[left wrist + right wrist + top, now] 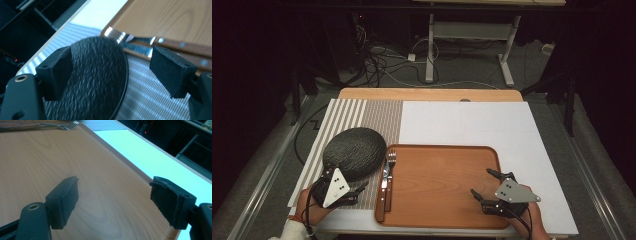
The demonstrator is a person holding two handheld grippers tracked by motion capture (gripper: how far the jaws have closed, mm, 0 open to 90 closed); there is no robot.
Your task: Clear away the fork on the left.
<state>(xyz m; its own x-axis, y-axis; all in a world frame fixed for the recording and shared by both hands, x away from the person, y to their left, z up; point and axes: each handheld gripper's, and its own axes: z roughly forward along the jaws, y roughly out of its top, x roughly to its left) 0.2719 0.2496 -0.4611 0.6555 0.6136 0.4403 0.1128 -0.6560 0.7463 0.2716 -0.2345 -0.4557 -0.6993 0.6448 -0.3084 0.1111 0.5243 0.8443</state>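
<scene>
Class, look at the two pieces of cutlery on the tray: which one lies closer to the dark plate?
The knife: it lies along the tray's left rim beside the plate, while the fork lies just inside it.

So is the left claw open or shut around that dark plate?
Open. In the left gripper view the left claw has its jaws spread wide, one on each side of the dark plate, gripping nothing.

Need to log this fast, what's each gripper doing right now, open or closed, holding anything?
Left gripper: open, jaws on either side of the dark plate, not clamped.
Right gripper: open, holding nothing, over the wooden tray.
</scene>
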